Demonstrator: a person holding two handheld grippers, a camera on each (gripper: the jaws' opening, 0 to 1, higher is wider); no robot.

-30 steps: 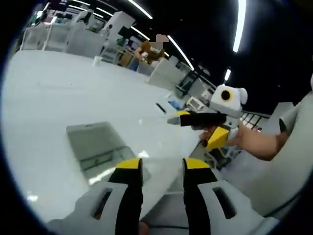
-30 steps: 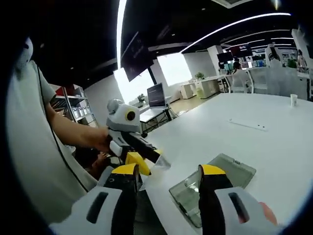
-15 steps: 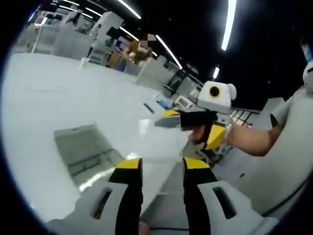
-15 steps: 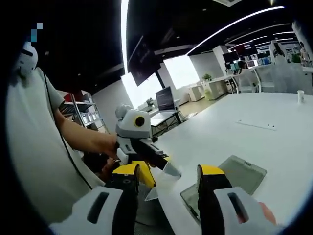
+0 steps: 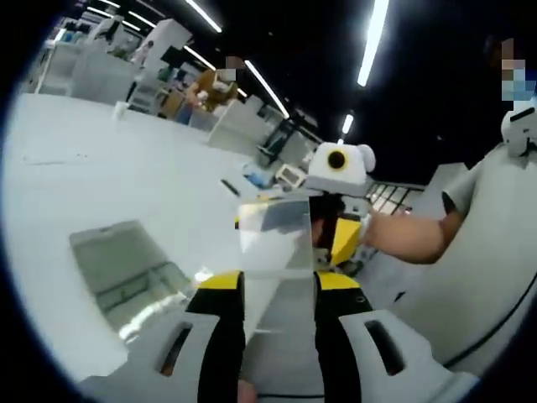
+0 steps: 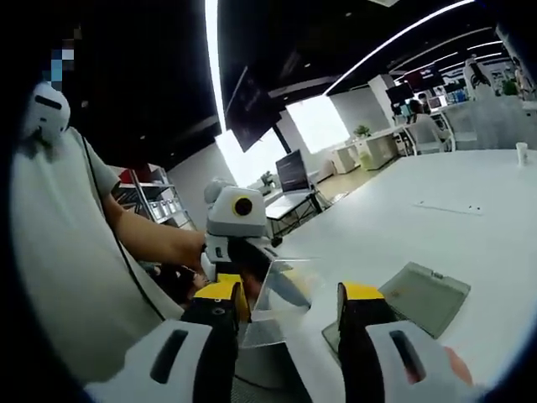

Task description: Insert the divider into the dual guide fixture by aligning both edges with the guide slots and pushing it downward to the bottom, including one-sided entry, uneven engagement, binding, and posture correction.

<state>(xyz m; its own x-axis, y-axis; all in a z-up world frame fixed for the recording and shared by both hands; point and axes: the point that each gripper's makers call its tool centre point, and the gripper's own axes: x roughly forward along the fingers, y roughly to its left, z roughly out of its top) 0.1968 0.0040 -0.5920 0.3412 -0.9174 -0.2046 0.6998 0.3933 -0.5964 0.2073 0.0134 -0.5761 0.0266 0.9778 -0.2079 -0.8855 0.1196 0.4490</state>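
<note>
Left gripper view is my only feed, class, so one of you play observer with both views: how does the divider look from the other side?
Observer: In the right gripper view the divider stands in the air between the jaws of the right hand-held gripper. I cannot tell whether they clamp it.
Operator: And the fixture?
Observer: There the fixture lies flat on the white table, to the right of those jaws and apart from the divider.
Operator: What is behind the divider?
Observer: The left hand-held gripper, pointing towards the camera, with the person's hand on it.
</note>
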